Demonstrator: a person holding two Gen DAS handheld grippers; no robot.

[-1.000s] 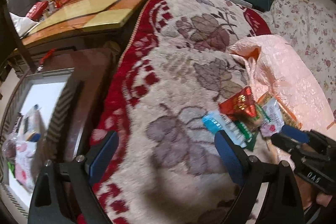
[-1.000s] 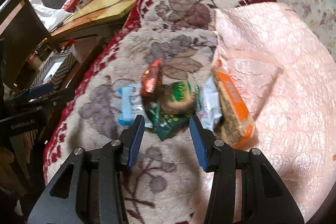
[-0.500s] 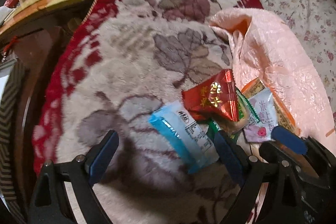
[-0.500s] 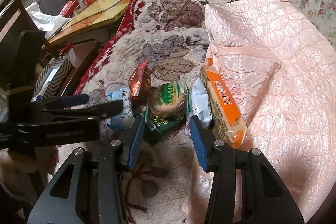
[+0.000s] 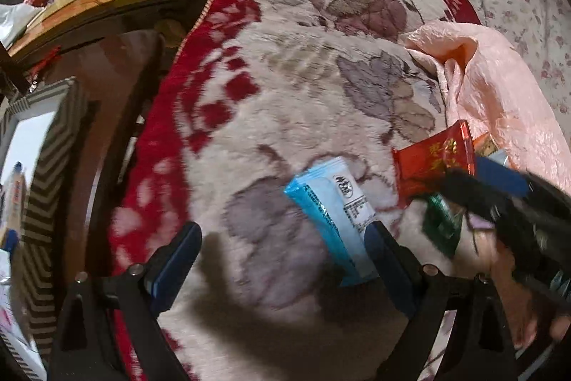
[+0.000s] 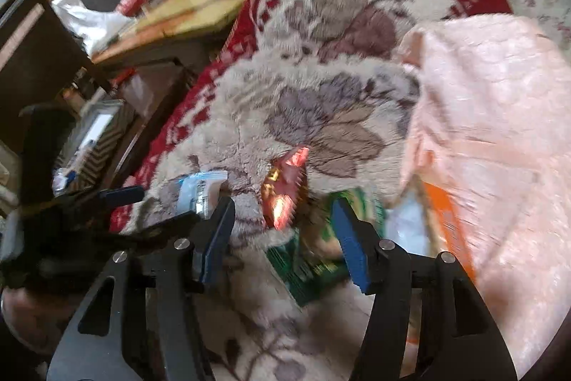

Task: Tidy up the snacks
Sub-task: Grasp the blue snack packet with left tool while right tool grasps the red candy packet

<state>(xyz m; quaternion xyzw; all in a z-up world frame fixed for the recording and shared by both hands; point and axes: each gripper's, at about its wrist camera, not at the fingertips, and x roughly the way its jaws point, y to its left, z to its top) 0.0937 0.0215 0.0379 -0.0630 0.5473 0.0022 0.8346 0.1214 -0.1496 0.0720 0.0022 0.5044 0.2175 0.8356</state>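
Picking-up time — left gripper [image 5: 282,268] wide open, empty, by the blue packet [image 5: 333,215]; right gripper [image 6: 282,240] just opening, empty, over the red packet [image 6: 283,193] — next, close gently.

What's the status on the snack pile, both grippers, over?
Left gripper open over blue packet. Right gripper open, jaws just widened, nothing gripped, above red packet and green packet. Grippers close together.
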